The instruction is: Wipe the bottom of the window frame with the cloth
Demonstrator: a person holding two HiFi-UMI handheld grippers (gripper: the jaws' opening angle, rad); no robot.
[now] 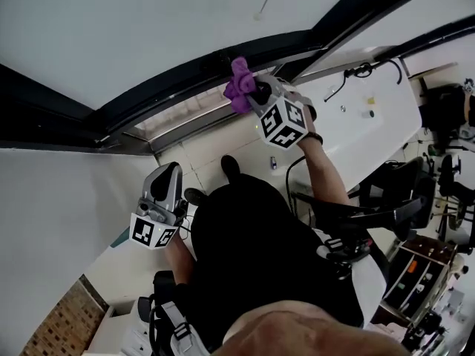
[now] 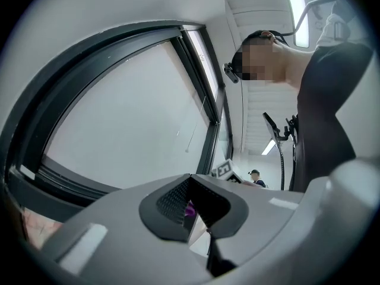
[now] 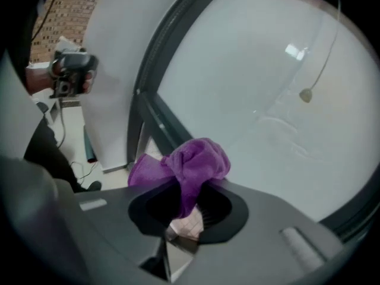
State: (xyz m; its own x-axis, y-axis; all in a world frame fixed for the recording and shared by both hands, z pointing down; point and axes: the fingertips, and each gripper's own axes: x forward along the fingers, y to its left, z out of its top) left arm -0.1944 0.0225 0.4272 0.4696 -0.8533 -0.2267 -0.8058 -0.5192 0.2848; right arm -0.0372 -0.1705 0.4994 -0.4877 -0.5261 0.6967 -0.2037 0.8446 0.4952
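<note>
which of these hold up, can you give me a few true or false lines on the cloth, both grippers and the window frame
1. The right gripper is shut on the purple cloth. True.
2. The left gripper grips a cloth too. False: nothing sits between its jaws.
3. The cloth is up at the bottom of the dark window frame. True.
4. The left gripper is up at the frame beside the right one. False: it is held low, well away from the frame.

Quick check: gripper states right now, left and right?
Left gripper: closed, nothing held.
Right gripper: closed on the purple cloth.
</note>
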